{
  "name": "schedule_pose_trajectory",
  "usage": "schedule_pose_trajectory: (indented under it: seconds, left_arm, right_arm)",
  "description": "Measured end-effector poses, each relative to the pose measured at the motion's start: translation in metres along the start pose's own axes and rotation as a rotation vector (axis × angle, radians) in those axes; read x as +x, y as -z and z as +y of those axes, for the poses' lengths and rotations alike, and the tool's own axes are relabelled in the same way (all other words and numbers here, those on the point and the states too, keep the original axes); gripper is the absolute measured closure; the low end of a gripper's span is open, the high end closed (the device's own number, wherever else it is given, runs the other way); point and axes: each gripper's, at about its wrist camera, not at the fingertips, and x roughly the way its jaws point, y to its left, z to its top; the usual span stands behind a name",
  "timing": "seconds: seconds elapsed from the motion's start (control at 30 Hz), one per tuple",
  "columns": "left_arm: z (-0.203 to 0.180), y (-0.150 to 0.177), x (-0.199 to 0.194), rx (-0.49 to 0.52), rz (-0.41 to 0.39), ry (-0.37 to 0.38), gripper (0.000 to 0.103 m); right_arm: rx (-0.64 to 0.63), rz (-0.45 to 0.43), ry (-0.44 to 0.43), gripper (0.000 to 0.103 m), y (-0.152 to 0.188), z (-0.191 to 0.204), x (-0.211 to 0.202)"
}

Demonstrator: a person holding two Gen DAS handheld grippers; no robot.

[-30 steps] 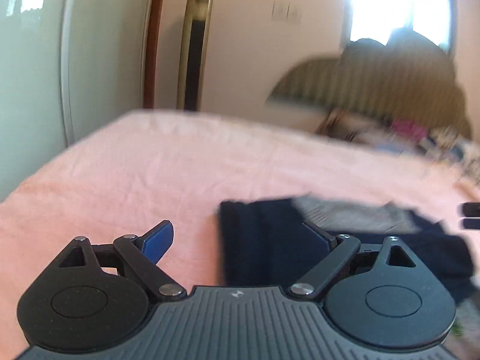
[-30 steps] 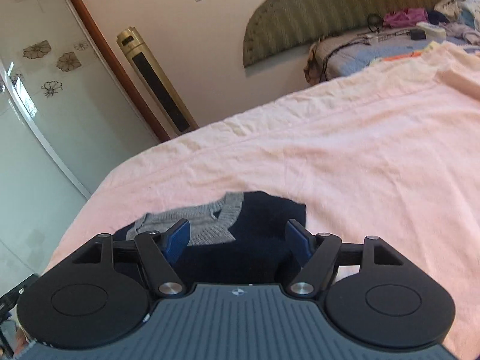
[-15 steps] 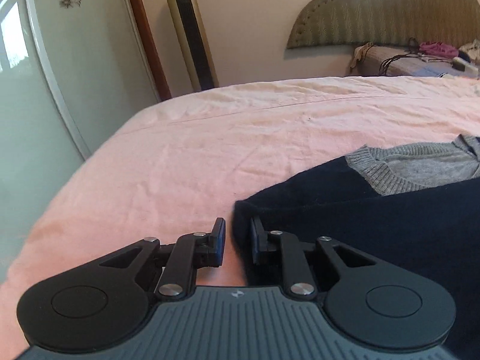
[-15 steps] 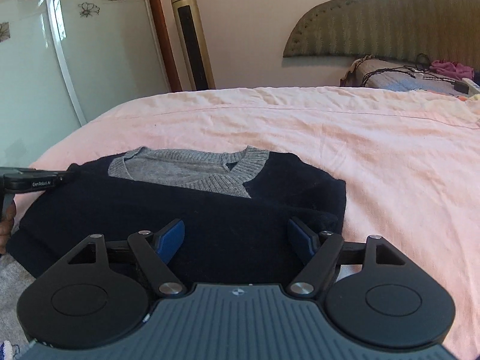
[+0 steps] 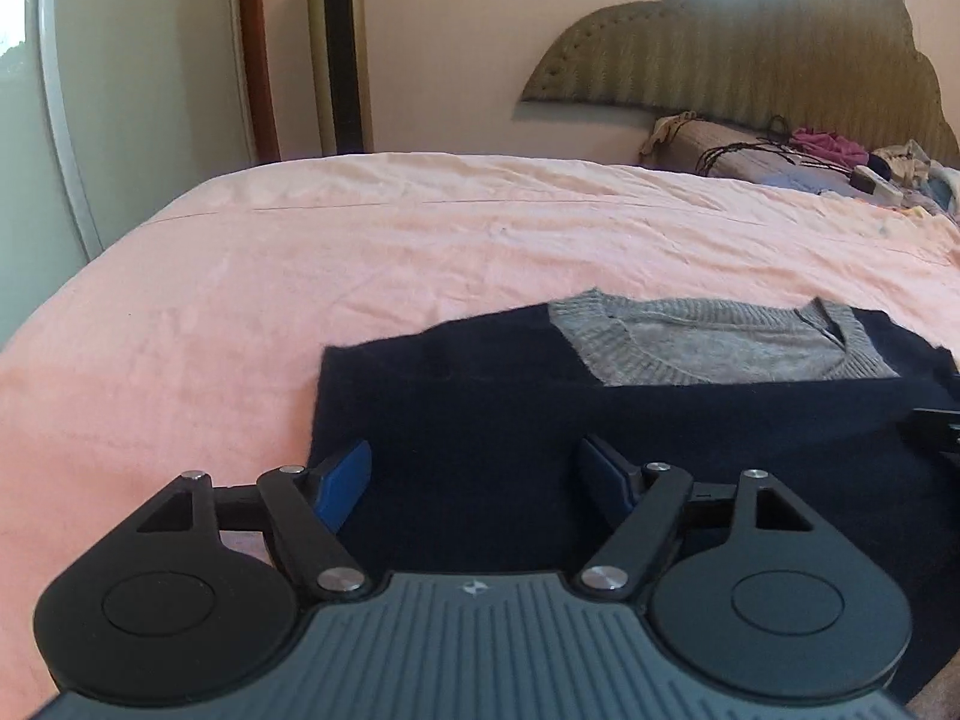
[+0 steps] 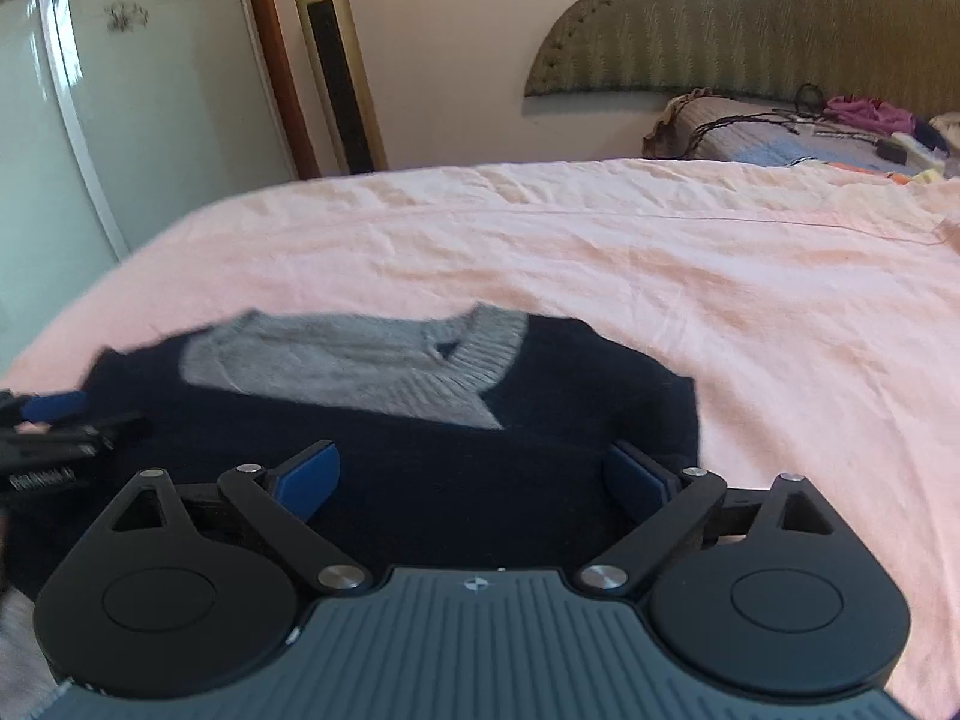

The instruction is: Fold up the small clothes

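Observation:
A small navy sweater (image 5: 600, 420) with a grey V-neck collar (image 5: 714, 348) lies flat on the pink bedsheet (image 5: 300, 276). My left gripper (image 5: 474, 477) is open and empty over the sweater's near left part. My right gripper (image 6: 471, 474) is open and empty over the sweater (image 6: 420, 468) near its right side; the grey collar (image 6: 360, 366) lies beyond it. The left gripper's tip also shows at the left edge of the right wrist view (image 6: 54, 420), and the right gripper's edge at the right of the left wrist view (image 5: 936, 429).
A padded headboard (image 5: 750, 54) and a heap of clothes and cables (image 5: 810, 150) are at the bed's far right. A tall gold tower fan (image 5: 339, 42) and a glass sliding door (image 6: 90, 90) stand behind the bed's far left edge.
My left gripper, nearly shut at the sweater's left edge half a second ago, has opened and now sits over the sweater. The right gripper stayed open and shifted slightly.

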Motion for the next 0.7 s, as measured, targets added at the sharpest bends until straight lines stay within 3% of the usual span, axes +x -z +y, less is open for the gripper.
schedule_pose_trajectory:
  seconds: [0.1, 0.23, 0.27, 0.33, 0.37, 0.43, 0.53, 0.6, 0.7]
  left_arm:
    - [0.004, -0.005, 0.009, 0.026, 0.016, -0.025, 0.011]
    - [-0.004, 0.002, -0.024, 0.078, -0.012, -0.124, 0.012]
    - [-0.002, 0.008, -0.04, 0.072, -0.03, -0.071, 0.012]
    - [-0.001, 0.021, -0.066, 0.058, -0.058, 0.042, 0.011]
    - [-0.005, 0.027, -0.07, 0.078, -0.051, 0.065, 0.011]
    - [-0.012, 0.037, -0.06, 0.131, 0.0, 0.066, 0.01]
    - [0.005, 0.032, -0.048, 0.036, 0.032, 0.108, 0.008]
    - [0.013, 0.029, -0.05, 0.007, 0.061, 0.053, 0.008]
    - [0.028, 0.036, -0.076, -0.021, 0.064, 0.067, 0.009]
  right_arm:
    - [0.046, -0.006, -0.028, 0.006, -0.004, -0.011, 0.002]
    - [-0.014, 0.015, 0.051, 0.005, -0.005, 0.01, -0.004]
    - [0.017, 0.013, 0.046, 0.006, -0.004, 0.013, -0.014]
    - [0.049, 0.002, -0.05, 0.004, 0.002, 0.017, -0.037]
    - [0.043, -0.002, -0.081, 0.002, 0.007, 0.02, -0.045]
    - [0.016, 0.029, -0.078, 0.002, 0.017, 0.024, -0.047]
    - [-0.095, 0.045, -0.047, 0.0, 0.03, 0.027, -0.039]
    - [-0.09, 0.067, -0.04, 0.001, 0.025, 0.028, -0.041]
    - [-0.018, 0.07, -0.058, 0.003, 0.019, 0.02, -0.063]
